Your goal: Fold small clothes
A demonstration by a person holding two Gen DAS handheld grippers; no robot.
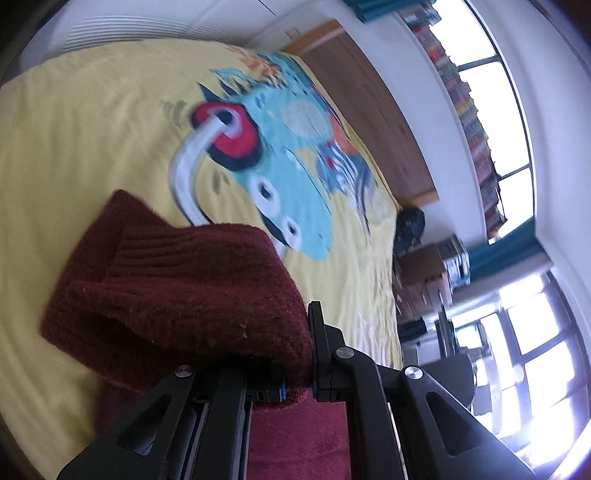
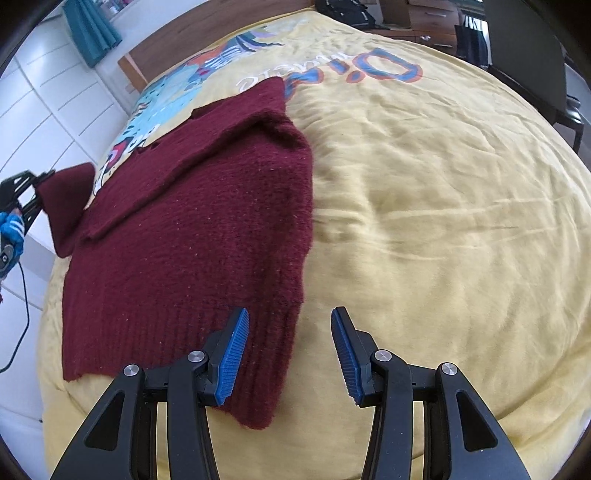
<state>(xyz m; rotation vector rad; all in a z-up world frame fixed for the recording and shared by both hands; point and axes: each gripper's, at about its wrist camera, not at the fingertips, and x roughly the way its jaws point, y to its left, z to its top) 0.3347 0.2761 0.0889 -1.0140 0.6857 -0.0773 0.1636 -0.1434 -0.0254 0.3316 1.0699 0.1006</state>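
A dark red sweater (image 2: 192, 236) is spread on the left half of a yellow bedspread (image 2: 424, 221), its right edge bordered by open, wrinkled bedding. One sleeve (image 1: 177, 295) is pinched in the fingers of the left gripper (image 1: 295, 369) and lifted past the bed's left side. The right gripper (image 2: 290, 354) is held with fingers spread over the sweater's lower right corner. A wooden headboard (image 2: 207, 29), teal curtain (image 2: 90, 29) and bookshelves (image 1: 469, 110) are seen.

Right gripper (image 2: 290, 354) with jaws apart above the near hem of a maroon sweater (image 2: 207, 236), spread ahead-left on a yellow bedspread (image 2: 443, 221); left gripper (image 2: 22, 192) far left pinching a sleeve.
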